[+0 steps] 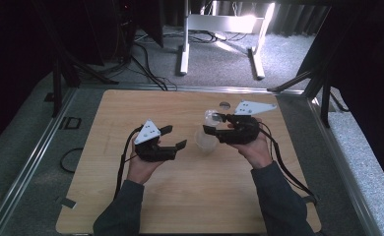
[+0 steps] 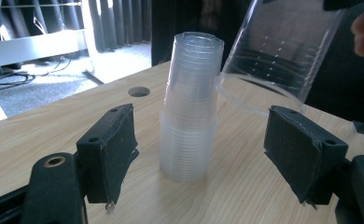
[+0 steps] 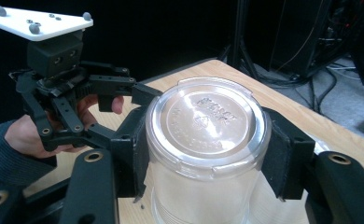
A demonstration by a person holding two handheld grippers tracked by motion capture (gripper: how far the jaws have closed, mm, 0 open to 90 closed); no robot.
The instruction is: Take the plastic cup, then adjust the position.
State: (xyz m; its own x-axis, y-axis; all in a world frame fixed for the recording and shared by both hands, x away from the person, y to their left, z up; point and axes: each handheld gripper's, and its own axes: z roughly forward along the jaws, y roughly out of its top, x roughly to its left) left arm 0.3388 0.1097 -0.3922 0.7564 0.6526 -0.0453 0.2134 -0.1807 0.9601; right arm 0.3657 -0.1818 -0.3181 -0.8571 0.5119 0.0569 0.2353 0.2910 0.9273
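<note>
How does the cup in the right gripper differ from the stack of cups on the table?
The single cup is held clear of the table; the stack stands on the wooden table.
The single cup is tilted, mouth down; the stack is upright, also mouth down.
The right gripper clamps the single cup; the left gripper is open, apart from the stack.
Both are clear plastic.

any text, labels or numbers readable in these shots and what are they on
Embossed lettering and a small moulded mark on the base of the clear cup held in the right gripper: raised and see-through, too faint to read.
Faint moulded lines on the wall of that cup in the left gripper view: no digits legible.
Cup stack, table, left gripper: no text.
</note>
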